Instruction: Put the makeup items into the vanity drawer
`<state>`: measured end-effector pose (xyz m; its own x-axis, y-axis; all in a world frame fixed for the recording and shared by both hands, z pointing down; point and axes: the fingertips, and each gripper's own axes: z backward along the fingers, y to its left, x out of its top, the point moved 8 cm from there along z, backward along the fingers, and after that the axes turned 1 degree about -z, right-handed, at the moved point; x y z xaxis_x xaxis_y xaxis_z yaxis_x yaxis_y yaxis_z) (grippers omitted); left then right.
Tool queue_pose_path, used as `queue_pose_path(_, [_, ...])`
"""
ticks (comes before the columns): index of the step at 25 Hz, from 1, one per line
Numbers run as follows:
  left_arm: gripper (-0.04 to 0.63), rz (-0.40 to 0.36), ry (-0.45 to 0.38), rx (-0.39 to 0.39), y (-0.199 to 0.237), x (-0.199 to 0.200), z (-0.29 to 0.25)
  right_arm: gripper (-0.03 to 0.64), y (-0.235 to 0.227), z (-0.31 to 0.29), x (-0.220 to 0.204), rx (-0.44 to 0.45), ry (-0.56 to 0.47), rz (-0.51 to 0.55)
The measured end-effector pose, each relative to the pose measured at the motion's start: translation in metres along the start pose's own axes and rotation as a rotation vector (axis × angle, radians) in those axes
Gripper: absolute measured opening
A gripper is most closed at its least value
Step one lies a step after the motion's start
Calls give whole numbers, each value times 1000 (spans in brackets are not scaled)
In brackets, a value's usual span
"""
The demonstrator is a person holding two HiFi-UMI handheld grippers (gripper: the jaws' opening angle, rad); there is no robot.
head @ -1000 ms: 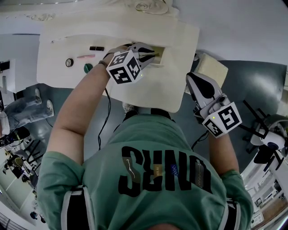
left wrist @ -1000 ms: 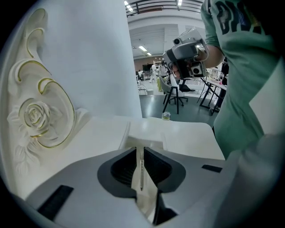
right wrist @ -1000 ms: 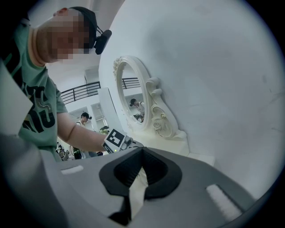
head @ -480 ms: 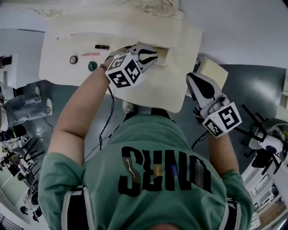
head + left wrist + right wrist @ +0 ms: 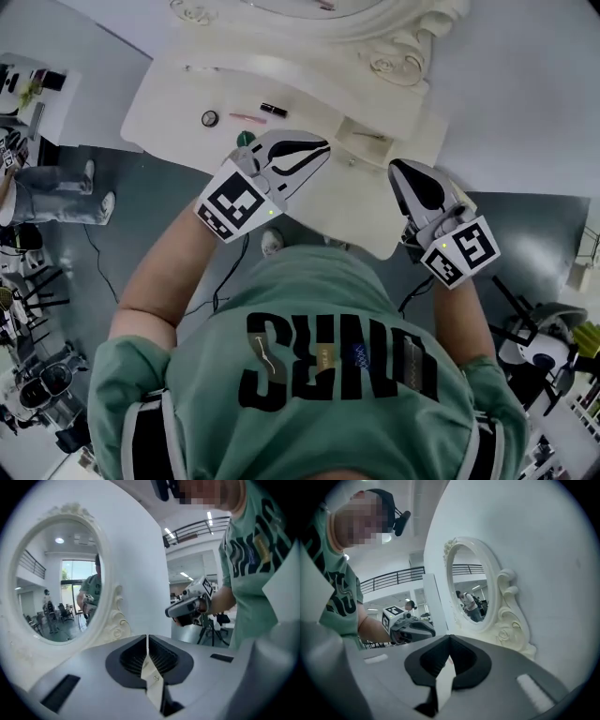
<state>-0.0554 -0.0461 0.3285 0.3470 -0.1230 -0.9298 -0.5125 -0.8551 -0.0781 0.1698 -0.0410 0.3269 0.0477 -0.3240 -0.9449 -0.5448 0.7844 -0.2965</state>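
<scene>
The cream vanity (image 5: 375, 220) has its small drawer (image 5: 361, 134) open, with a thin item lying inside. On the top to the left lie a round compact (image 5: 210, 118), a pink stick (image 5: 248, 117), a dark lipstick (image 5: 274, 110) and a green round item (image 5: 246, 139), the last half hidden by my left gripper (image 5: 323, 146). That gripper hangs above the vanity's front, short of the drawer. Its jaws are closing, the tips meet and nothing is between them (image 5: 147, 639). My right gripper (image 5: 401, 171) hovers at the vanity's right front corner, shut and empty (image 5: 449, 639).
An oval mirror (image 5: 309, 7) in an ornate cream frame stands at the back of the vanity against a white wall. A cream stool (image 5: 464, 202) stands to the right, partly behind the right gripper. Tripods and cables stand on the grey floor around.
My left gripper has drawn back from the drawer toward the person and its jaws have come together. The head view has swung. The right gripper has stayed put.
</scene>
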Motion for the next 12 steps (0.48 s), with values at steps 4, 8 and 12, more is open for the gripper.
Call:
queue_pose_path(4, [5,211,-188,150,8,6,90,9,31,-38,23,75,3,31])
queue_pose_path(8, [3,312,-311,325,14,-2,165,9,52,-79,42,142,28,45])
queue_pose_path(12, [3,395,-355,449,19,-15,216,9,73,-110,49,176,54,30])
